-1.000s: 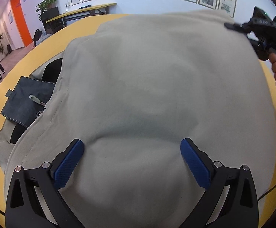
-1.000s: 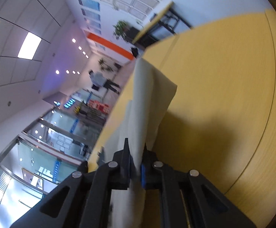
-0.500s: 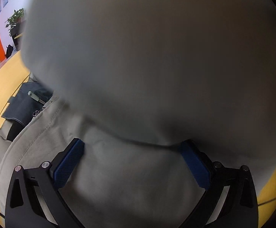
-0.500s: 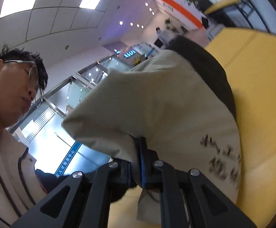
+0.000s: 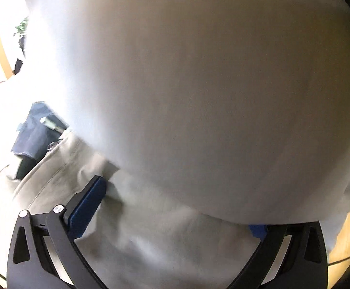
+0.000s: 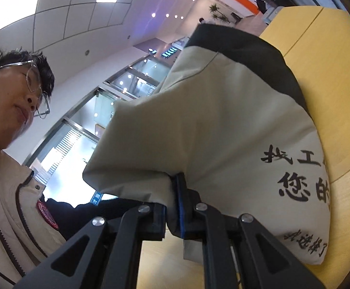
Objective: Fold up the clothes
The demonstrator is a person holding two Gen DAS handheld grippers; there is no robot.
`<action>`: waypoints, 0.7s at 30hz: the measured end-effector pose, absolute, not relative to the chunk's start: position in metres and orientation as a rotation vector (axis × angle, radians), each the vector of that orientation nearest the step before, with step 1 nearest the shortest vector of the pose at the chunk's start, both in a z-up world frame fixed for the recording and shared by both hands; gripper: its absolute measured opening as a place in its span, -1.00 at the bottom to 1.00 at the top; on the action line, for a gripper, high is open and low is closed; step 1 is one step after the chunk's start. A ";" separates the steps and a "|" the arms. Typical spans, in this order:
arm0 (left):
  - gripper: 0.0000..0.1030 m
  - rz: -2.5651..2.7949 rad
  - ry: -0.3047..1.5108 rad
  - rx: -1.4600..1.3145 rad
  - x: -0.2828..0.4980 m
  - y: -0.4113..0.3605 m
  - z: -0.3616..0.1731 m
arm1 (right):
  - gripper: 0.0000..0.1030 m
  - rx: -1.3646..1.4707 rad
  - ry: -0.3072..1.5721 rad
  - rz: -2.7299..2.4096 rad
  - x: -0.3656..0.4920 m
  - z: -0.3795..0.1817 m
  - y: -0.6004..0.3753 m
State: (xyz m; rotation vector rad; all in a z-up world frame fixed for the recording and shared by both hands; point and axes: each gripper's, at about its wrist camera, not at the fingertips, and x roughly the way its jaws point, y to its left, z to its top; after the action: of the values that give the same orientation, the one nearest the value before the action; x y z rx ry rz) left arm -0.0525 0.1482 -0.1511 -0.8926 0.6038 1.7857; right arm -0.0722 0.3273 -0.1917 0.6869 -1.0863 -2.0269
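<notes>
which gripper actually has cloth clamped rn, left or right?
The right gripper: its jaws are shut on a fold of the beige garment. The left gripper is wide open, with the cloth merely draped over it.

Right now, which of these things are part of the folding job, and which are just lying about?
Part of the job:
- beige garment
- right gripper, clamped on its fabric
- left gripper, open over it

Lying about:
- dark blue garment on the yellow table
</notes>
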 end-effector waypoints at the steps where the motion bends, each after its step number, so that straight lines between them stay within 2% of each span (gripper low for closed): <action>1: 0.97 1.793 0.608 -0.898 -0.047 0.138 -0.147 | -0.85 0.669 -1.100 -2.029 -0.071 -0.193 0.333; 5: 0.98 1.760 0.687 -0.871 -0.013 0.070 -0.134 | -0.85 0.614 -1.174 -2.026 -0.075 -0.197 0.351; 7: 0.99 1.736 0.762 -0.895 -0.002 0.047 -0.144 | -0.85 0.604 -1.191 -2.004 -0.078 -0.200 0.349; 9: 1.00 1.751 0.697 -0.904 0.001 0.034 -0.149 | -0.85 0.604 -1.196 -1.945 -0.081 -0.202 0.340; 16: 1.00 1.800 0.609 -0.902 0.017 0.057 -0.142 | -0.86 0.738 -1.007 -1.798 -0.089 -0.202 0.271; 21: 1.00 1.797 0.612 -0.911 0.030 0.056 -0.133 | -0.87 0.802 -0.920 -1.888 -0.089 -0.203 0.269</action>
State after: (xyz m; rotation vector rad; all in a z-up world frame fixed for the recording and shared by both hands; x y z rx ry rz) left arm 0.0304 0.0559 -0.1332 -0.9111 0.6118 1.7971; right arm -0.0893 0.2694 -0.2035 0.8017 -0.9202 -1.8880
